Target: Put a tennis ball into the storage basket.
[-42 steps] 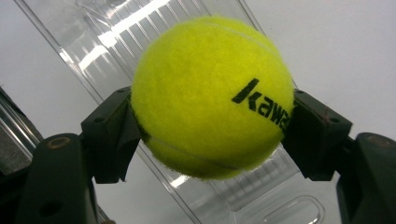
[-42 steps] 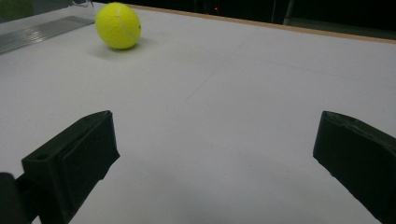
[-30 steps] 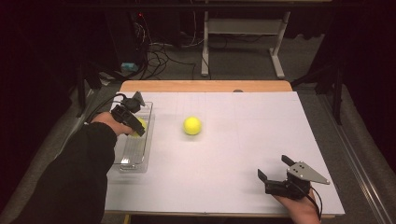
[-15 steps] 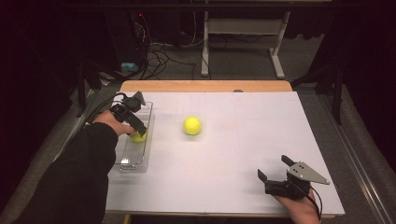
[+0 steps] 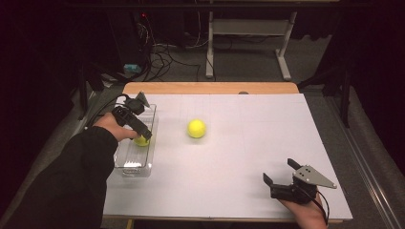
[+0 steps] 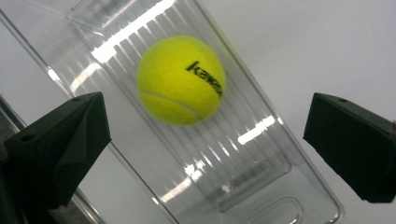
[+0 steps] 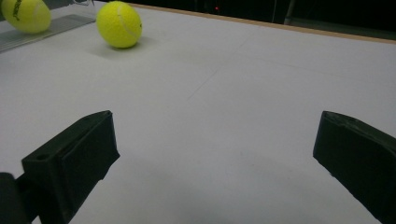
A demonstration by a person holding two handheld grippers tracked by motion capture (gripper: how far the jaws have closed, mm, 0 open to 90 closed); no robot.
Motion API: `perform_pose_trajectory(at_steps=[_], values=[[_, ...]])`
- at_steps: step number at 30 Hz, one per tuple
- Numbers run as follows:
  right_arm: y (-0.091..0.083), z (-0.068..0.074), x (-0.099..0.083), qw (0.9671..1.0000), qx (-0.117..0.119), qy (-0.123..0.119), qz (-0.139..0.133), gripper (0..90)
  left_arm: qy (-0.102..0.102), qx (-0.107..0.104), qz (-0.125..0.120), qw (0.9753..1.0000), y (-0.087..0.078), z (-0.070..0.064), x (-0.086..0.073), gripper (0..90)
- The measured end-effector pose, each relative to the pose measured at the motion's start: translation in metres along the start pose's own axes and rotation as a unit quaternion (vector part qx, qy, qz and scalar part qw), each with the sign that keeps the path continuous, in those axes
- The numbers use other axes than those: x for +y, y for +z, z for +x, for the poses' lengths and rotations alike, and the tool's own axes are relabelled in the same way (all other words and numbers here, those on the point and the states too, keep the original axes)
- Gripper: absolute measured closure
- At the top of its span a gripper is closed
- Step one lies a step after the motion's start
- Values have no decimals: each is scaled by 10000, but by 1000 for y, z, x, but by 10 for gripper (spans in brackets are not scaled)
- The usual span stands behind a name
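**Ball in the bin, tongs wide above it**

Dark floor, tangled cables and a pale desk frame lie beyond the far edge of the white worktop (image 5: 248,157), which shows a strip of bare wood along that far edge.

Near the left edge stands a clear plastic bin (image 5: 128,168), long and narrow, running from far to near. One yellow ball (image 5: 141,140) sits inside it, about midway along its length; in the left gripper view it lies on the ribbed floor of the bin, black lettering on its felt, slightly blurred. The left tongs (image 5: 143,132) hang over the bin just above that ball, held by a hand in a dark sleeve. Their jaws stand wide apart with the ball showing between and beyond them, and nothing is gripped.

A second ball (image 5: 196,129) rests on the open worktop, right of the bin and well apart from it, roughly central and towards the far edge. In the right gripper view it lies far off at the upper left, with the binned ball behind the bin's wall beside it.

The right tongs (image 5: 276,171) rest low at the near right corner, pointing across the worktop. Their jaws gape wide and hold nothing, bare white surface between them.
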State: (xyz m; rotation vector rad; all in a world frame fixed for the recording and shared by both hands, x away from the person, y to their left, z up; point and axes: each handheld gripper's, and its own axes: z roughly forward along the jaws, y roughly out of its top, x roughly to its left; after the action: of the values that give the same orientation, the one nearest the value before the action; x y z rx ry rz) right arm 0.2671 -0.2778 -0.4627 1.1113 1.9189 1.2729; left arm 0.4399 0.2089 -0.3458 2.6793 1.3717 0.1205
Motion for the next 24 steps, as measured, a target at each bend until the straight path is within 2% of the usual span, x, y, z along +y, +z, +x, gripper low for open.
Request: perform_pose_trajectory(at_steps=[12, 16, 17, 18, 21, 22, 24], values=[[0, 0, 0, 10000, -1, 9, 1, 0, 434, 34, -32, 9990, 4, -34, 3, 12], [0, 1, 0, 10000, 2, 7, 6, 0, 636, -39, -29, 9980, 7, -48, 5, 12], [0, 1, 0, 10000, 2, 7, 6, 0, 636, -39, -29, 9980, 7, -48, 5, 12], [0, 1, 0, 10000, 6, 13, 6, 0, 728, -169, -69, 9972, 8, -57, 6, 12], [0, 0, 0, 10000, 9, 18, 9, 0, 833, -207, -101, 9963, 11, -69, 7, 12], [0, 0, 0, 10000, 9, 18, 9, 0, 833, -207, -101, 9963, 11, -69, 7, 12], [0, 0, 0, 10000, 10, 8, -1, 0, 904, -250, -143, 9955, 13, -80, 8, 12]])
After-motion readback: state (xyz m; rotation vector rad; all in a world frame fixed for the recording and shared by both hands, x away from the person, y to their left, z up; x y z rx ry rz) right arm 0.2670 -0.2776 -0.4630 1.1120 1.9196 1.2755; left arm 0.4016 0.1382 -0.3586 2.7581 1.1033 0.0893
